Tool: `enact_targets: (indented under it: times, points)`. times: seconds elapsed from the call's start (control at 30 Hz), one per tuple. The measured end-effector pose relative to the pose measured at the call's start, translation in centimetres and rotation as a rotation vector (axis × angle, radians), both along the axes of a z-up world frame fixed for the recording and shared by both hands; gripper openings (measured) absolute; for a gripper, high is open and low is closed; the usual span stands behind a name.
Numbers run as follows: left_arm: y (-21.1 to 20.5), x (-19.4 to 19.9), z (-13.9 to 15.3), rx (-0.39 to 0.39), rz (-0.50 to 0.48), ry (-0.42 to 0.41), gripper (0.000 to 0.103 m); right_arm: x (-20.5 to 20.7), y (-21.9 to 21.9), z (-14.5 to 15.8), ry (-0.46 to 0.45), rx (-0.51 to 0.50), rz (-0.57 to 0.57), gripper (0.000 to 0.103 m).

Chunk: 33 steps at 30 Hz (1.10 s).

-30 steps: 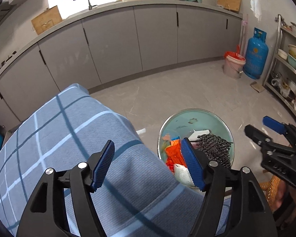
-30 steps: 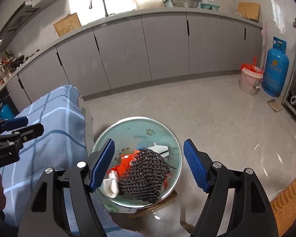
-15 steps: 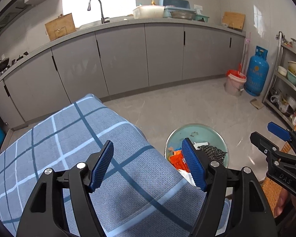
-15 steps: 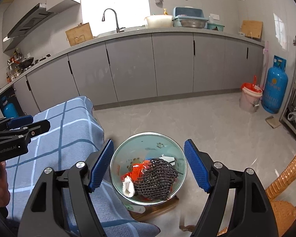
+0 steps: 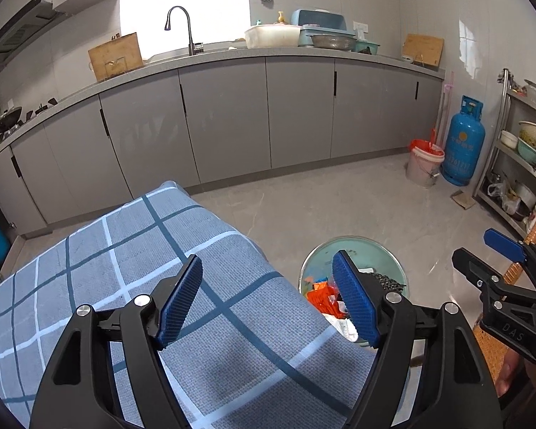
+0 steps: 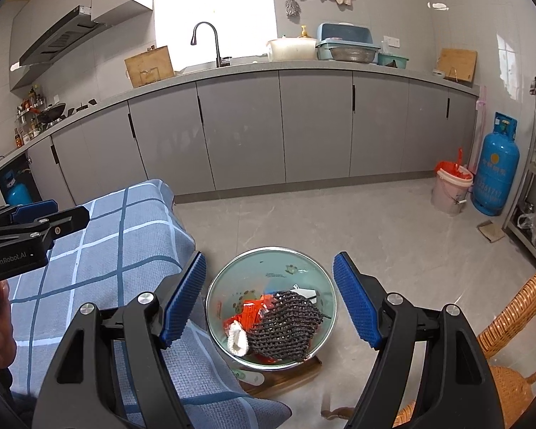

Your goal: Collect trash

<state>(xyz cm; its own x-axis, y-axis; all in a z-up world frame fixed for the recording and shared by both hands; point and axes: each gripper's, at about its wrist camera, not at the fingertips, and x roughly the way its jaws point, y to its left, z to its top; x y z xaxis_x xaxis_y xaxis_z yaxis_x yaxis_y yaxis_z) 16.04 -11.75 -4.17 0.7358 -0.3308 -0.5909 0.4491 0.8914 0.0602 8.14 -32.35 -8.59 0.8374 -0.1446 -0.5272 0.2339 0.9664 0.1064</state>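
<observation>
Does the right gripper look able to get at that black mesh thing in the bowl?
Probably yes: the right gripper is open above the bowl, and the black mesh lies on top, uncovered.

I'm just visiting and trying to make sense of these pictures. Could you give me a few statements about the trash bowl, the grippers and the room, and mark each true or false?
1. The left gripper is shut on a piece of trash. False: it is open and holds nothing.
2. The bowl holds a black mesh piece and orange wrappers. True.
3. The bowl sits on top of the checked blue cloth. False: it sits beside the cloth, lower down.
4. The right gripper is open, with the bowl showing between its fingers. True.
5. A blue gas cylinder stands next to a bucket. True.
</observation>
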Motion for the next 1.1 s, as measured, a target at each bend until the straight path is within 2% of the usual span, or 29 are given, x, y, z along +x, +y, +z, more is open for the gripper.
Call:
enact_targets:
  times: [0.23, 0.33, 0.6, 0.73, 0.83, 1.1]
  points:
    - [0.06, -0.02, 0.02, 0.000, 0.000, 0.002, 0.075, -0.06, -0.04, 0.02, 0.001, 0.000, -0.002, 0.074]
    - [0.02, -0.04, 0.03, 0.002, 0.003, -0.001, 0.081, -0.08, -0.02, -0.01, 0.002, 0.001, 0.000, 0.074]
    - [0.00, 0.13, -0.11, 0.007, 0.000, 0.000, 0.081, -0.05, -0.02, -0.06, -0.002, 0.001, -0.003, 0.074]
    - [0.01, 0.19, -0.08, 0.010, 0.000, -0.007, 0.086, -0.09, -0.11, -0.04, -0.007, 0.000, -0.007, 0.074]
    - [0.09, 0.10, -0.03, 0.011, 0.008, -0.017, 0.093, -0.20, -0.05, 0.03, -0.011, 0.000, -0.009, 0.074]
    - [-0.28, -0.33, 0.12, 0.038, 0.001, -0.045, 0.096, -0.18, 0.03, 0.44, -0.021, -0.006, -0.006, 0.075]
